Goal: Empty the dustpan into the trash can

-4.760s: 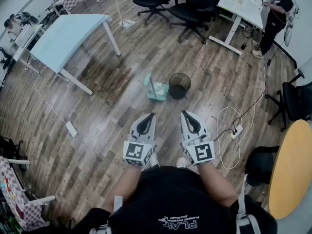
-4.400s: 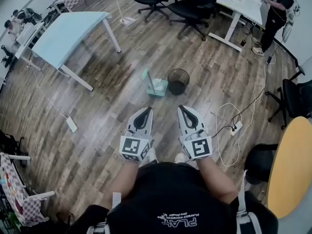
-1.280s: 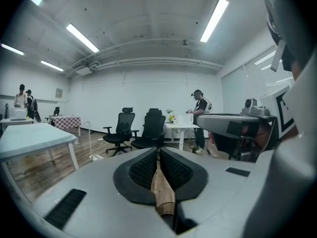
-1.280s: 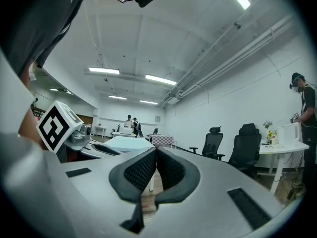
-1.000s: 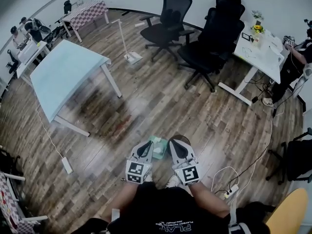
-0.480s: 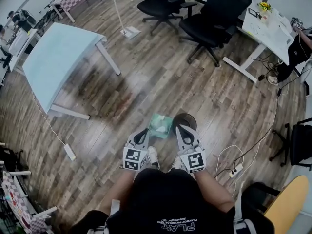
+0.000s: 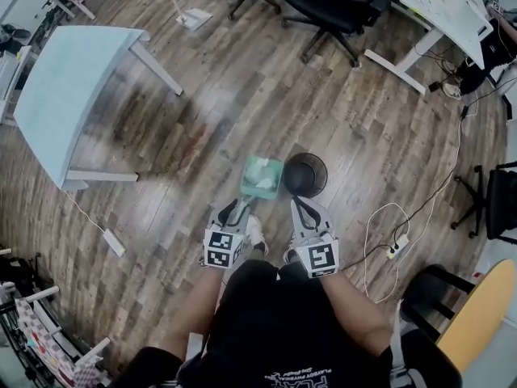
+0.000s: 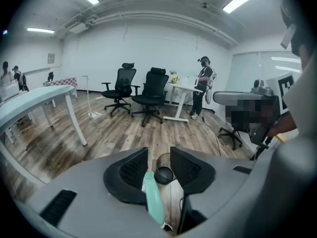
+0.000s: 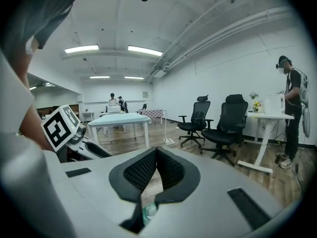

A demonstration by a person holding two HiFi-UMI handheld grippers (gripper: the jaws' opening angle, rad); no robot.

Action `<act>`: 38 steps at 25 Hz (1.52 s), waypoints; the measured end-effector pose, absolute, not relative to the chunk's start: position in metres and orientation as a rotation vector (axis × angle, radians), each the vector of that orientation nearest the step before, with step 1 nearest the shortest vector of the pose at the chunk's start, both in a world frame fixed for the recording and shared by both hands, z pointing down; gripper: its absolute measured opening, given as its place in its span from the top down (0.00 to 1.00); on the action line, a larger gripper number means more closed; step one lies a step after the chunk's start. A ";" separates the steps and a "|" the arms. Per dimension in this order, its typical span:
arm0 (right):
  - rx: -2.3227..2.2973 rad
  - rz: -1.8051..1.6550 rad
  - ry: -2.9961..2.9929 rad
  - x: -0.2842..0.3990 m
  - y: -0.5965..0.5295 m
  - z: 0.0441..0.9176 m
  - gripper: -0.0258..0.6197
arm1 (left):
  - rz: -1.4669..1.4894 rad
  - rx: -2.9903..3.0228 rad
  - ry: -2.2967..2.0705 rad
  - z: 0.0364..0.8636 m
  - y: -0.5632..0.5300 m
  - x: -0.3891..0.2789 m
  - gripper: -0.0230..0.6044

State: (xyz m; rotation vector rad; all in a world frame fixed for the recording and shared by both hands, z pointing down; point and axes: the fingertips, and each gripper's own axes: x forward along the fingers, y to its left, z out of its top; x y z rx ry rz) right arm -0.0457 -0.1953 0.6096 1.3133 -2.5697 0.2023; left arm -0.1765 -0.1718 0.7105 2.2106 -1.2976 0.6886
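Note:
A teal dustpan (image 7: 262,176) stands on the wooden floor, right beside a black mesh trash can (image 7: 305,174) on its right. My left gripper (image 7: 239,206) hangs just short of the pan; its jaws are opening around the pan's teal handle (image 8: 151,198), which leans by the left pad with a gap on the other side. Past those jaws the trash can (image 8: 164,174) shows. My right gripper (image 7: 301,204) hovers near the can with its tips together (image 9: 157,151) and nothing held; a bit of teal shows below them.
A light-blue table (image 7: 56,95) stands at the left, black office chairs (image 7: 339,2) and a white desk (image 7: 444,6) at the far side. A power strip with cable (image 7: 396,246) lies right of me, a round yellow table (image 7: 481,314) at the lower right.
The person has walked up to the dustpan and trash can. Both grippers have sunk toward the floor and now hang just short of the pan and the can.

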 end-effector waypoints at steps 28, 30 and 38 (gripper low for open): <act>1.410 0.372 -2.411 -0.031 -0.193 0.687 0.92 | 0.934 1.763 -1.147 0.881 -0.173 -0.185 0.59; 1.430 0.389 -2.404 -0.028 -0.193 0.689 0.92 | 0.914 1.749 -1.152 0.882 -0.176 -0.184 0.60; 1.444 0.444 -2.387 -0.025 -0.188 0.695 0.92 | 0.952 1.751 -1.156 0.884 -0.181 -0.176 0.71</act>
